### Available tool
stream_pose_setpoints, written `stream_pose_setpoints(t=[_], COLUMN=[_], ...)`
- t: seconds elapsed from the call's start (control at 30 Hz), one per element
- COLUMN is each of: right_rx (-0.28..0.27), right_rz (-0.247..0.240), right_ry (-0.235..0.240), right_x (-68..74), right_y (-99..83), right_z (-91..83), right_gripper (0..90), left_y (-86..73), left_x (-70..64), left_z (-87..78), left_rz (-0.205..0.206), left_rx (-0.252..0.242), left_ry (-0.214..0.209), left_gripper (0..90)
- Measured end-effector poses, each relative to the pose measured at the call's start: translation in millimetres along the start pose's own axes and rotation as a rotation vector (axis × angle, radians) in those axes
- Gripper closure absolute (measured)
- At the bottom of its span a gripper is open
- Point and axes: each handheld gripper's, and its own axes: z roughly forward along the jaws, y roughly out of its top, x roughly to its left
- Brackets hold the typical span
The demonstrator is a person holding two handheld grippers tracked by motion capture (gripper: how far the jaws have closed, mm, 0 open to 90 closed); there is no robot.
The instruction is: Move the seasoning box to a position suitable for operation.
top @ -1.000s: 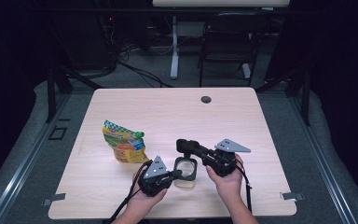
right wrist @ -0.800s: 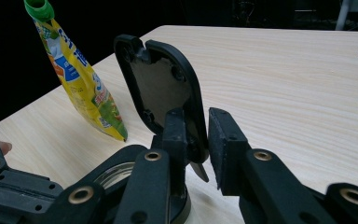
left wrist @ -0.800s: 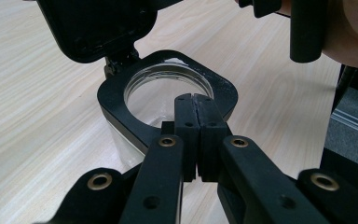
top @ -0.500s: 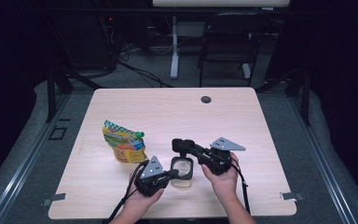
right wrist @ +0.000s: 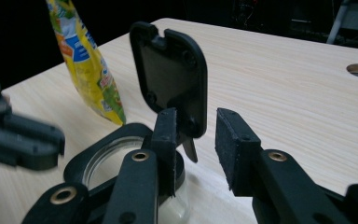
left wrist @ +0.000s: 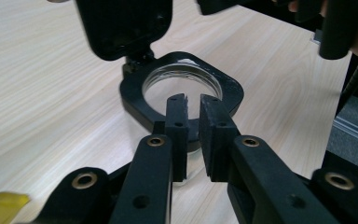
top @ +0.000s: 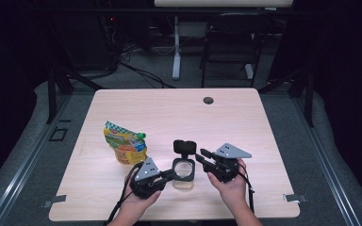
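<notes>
Fingers: left gripper (left wrist: 193,100) clamped on jar (top: 184,171) collar, right gripper (right wrist: 200,135) parted beside upright hinged lid (right wrist: 170,72); steady jar on counter (top: 245,117), avoid tipping.

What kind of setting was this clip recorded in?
Probably a lab or recording studio rather than a home: a bare wooden table on grey flooring, dark surroundings, loose cables and a chair behind it. A jar and snack bag look staged.
</notes>
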Motion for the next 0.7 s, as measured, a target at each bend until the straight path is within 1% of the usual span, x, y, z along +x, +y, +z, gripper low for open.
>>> stream_pose_setpoints(t=[0.13,0.17,0.27,0.3,0.37,0.47,0.53,0.6,0.63,0.7], right_rx=[0.015,0.017,0.022,0.025,0.027,0.033,0.036,0.041,0.044,0.03], right_rz=[-0.059,-0.081,-0.152,-0.18,-0.214,-0.214,-0.194,-0.161,-0.14,-0.122], right_ry=[-0.019,-0.027,-0.054,-0.066,-0.079,-0.079,-0.067,-0.049,-0.043,-0.038], right_x=[5.5,7.6,16.1,19.0,25.0,29.4,30.7,30.5,30.3,30.3], right_y=[0.2,0.8,3.6,4.7,6.6,8.6,10.8,14.2,16.5,20.1], right_z=[-12.9,-16.8,-28.9,-32.4,-39.2,-45.6,-48.9,-50.9,-52.4,-54.0], right_gripper=[69.3,69.5,71.2,71.7,72.2,73.1,73.2,73.3,74.0,75.1], left_y=[-5.1,-7.0,-12.6,-14.4,-17.3,-20.9,-22.1,-23.8,-24.4,-26.8], left_x=[7.5,10.2,18.6,21.7,28.3,37.9,43.2,48.6,50.5,54.8], left_z=[-13.2,-17.0,-28.5,-32.5,-40.2,-51.7,-59.1,-64.5,-66.6,-69.9], left_rz=[-0.015,-0.019,-0.024,-0.028,-0.047,-0.074,-0.083,-0.093,-0.101,-0.117], left_rx=[-0.005,-0.007,0.0,0.001,0.0,-0.02,-0.019,-0.03,-0.027,-0.035], left_ry=[0.023,0.03,0.07,0.08,0.097,0.127,0.146,0.156,0.156,0.159], left_gripper=[80.2,79.9,79.6,79.6,79.2,78.4,77.5,76.5,76.0,75.0])
